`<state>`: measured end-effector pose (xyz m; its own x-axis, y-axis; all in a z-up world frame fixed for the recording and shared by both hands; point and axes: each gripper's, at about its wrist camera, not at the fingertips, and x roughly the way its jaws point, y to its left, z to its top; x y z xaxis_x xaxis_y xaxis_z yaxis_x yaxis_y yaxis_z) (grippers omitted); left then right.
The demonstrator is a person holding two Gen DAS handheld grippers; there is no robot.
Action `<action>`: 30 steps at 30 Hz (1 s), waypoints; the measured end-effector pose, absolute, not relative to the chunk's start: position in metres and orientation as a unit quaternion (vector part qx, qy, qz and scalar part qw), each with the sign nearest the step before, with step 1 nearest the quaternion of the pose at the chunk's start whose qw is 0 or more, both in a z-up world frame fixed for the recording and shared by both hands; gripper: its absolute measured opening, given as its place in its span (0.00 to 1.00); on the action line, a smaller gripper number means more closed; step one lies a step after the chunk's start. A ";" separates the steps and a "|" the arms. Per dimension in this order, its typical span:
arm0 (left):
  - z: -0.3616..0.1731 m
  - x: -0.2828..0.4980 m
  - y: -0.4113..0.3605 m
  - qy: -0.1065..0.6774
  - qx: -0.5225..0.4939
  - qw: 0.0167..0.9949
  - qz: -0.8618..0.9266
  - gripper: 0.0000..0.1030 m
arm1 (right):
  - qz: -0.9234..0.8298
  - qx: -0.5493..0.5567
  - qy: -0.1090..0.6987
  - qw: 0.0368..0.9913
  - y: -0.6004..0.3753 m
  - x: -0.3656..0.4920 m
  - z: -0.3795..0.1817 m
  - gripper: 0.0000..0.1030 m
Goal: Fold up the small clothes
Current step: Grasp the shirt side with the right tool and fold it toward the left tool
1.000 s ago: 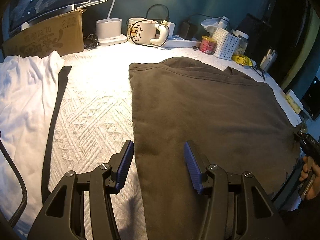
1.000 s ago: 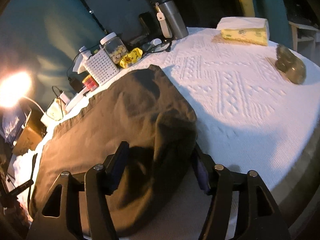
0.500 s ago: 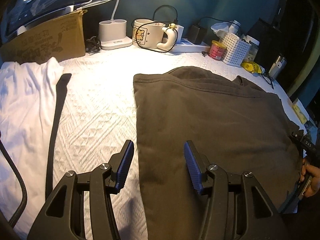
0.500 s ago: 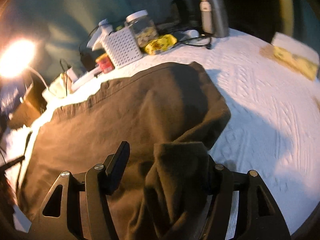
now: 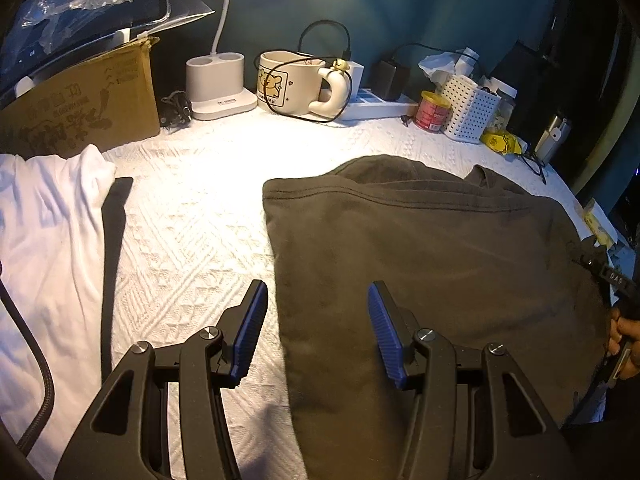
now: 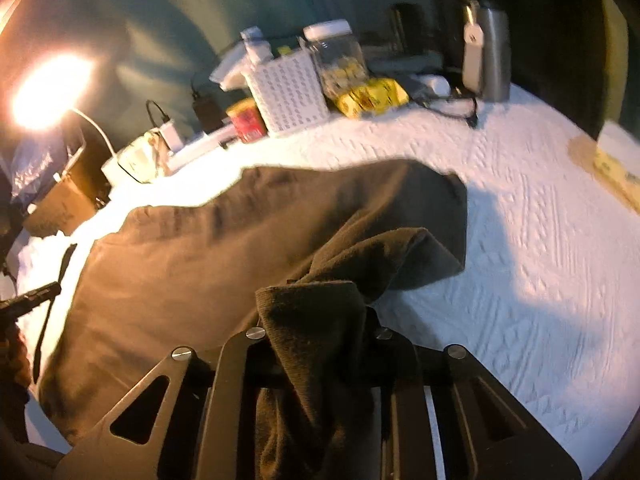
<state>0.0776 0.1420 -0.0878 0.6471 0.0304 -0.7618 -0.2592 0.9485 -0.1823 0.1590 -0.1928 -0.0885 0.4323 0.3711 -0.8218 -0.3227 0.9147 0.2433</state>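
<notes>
Since a second ago, closing right gripper (image 6: 320, 320) jaws on the dark brown garment's (image 5: 420, 260) edge, lower centre of frame, lifting it. Holding left gripper (image 5: 314, 320) half-wide, empty, above its other edge. Folding barely started; white garment (image 5: 44, 240) waiting at left.

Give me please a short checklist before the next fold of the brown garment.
1. Right claw has the brown garment between its fingers, jaws closing: ok.
2. Left claw open, holding nothing, over the garment's left edge: ok.
3. Garment flat: not ok, the right side is bunched and lifted.
4. Cream mug and its cable clear of the garment: ok.
5. White garment apart from the brown one: ok.
6. Grip firm: cannot tell.
</notes>
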 end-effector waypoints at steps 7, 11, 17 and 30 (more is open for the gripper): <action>-0.085 0.067 0.151 0.397 -0.140 0.904 0.076 0.50 | 0.245 0.014 0.461 0.853 -0.157 0.154 -0.055 0.20; -0.078 0.059 0.155 0.374 -0.147 0.913 0.070 0.50 | 0.275 0.000 0.454 0.847 -0.132 0.149 -0.042 0.19; -0.071 0.050 0.157 0.351 -0.154 0.922 0.062 0.50 | 0.321 -0.032 0.451 0.832 -0.086 0.135 -0.033 0.19; -0.072 0.027 0.163 0.327 -0.180 0.926 0.054 0.50 | 0.418 -0.074 0.455 0.783 0.014 0.101 -0.036 0.14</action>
<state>0.0268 0.1631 -0.0718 0.7810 -0.0181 -0.6243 -0.2176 0.9291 -0.2991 0.1014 0.0138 -0.0358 0.2364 0.5869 -0.7744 -0.7220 0.6395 0.2643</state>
